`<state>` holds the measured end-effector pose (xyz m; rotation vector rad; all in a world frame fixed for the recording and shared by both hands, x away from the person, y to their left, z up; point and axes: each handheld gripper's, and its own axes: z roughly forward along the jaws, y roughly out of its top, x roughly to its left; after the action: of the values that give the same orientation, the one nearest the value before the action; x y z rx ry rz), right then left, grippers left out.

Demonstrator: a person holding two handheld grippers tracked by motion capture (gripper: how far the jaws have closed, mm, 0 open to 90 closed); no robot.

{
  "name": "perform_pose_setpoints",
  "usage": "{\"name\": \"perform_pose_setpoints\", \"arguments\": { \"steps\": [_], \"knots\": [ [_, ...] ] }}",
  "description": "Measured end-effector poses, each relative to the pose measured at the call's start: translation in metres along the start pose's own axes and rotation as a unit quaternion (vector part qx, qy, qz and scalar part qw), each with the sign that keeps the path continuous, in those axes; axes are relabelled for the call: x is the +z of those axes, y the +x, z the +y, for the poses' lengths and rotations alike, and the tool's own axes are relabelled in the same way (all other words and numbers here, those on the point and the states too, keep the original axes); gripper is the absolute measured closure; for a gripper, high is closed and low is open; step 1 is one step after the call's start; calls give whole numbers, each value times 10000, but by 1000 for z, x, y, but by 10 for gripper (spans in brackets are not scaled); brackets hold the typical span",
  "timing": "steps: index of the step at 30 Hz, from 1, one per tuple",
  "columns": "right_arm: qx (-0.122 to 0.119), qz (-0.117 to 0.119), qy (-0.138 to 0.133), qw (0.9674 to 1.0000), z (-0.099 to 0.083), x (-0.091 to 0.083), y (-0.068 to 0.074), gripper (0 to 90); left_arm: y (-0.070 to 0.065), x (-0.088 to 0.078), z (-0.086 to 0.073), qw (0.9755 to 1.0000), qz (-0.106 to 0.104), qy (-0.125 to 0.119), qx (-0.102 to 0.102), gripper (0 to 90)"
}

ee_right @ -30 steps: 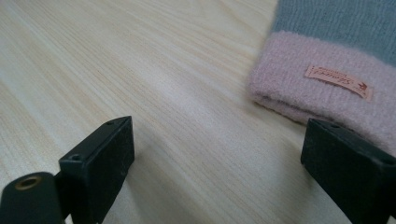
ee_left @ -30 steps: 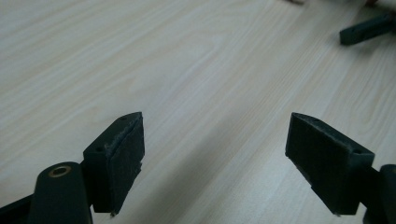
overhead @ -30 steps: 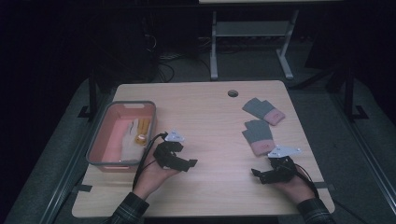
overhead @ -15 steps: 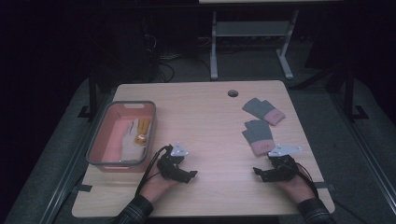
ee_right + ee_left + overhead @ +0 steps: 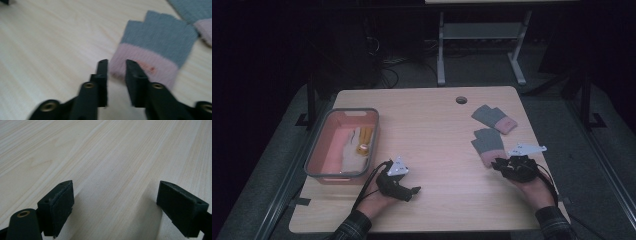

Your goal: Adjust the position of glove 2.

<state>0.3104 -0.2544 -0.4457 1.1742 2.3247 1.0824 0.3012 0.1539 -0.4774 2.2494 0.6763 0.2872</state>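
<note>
Left gripper (image 5: 413, 191) sat low on bare table (image 5: 437, 150), jaws wide, just been opening, nothing between.

Right gripper (image 5: 496, 164) stood at the pink cuff of the near glove (image 5: 488, 142), which lay flat right of centre. Jaws just been closing to a narrow gap. Cuff edge at the tips, not seen pinched.

Seemed best to slide the tips further over the cuff, take both layers, then close fully. Looked too shallow a bite for a clean lift.

Counted: one bin (image 5: 319, 145), one pale glove (image 5: 349, 150) inside, two grippers, two grey gloves including the far glove (image 5: 492, 117).
</note>
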Motion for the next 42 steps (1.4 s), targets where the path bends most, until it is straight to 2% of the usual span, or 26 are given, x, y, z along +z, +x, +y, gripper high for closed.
{"name": "perform_pose_setpoints", "arguments": {
  "steps": [2,10,13,18,21,28,29,36,42],
  "knots": [
    [22,-81,-8,10000,9,2,-8,899,0,0,0,10000,-1,1,0,137],
    [67,-147,150,9998,21,17,-25,900,0,0,0,10000,5,18,13,137],
    [108,-116,169,9997,21,24,-28,900,0,0,0,10000,7,21,15,137],
    [138,-148,419,9989,17,40,-35,900,0,0,0,10000,3,33,26,135],
    [132,-122,426,9989,16,40,-35,900,0,0,0,10000,2,32,25,135],
    [65,18,503,9987,18,41,-26,900,0,0,0,10000,1,29,27,135],
    [17,101,511,9986,19,42,-22,900,0,0,0,10000,-3,30,29,135],
    [-64,292,602,9977,21,43,-8,900,0,0,0,10000,-4,27,29,135],
    [-212,598,636,9960,24,47,11,900,0,0,0,10000,-5,28,30,135]
  ]
}}
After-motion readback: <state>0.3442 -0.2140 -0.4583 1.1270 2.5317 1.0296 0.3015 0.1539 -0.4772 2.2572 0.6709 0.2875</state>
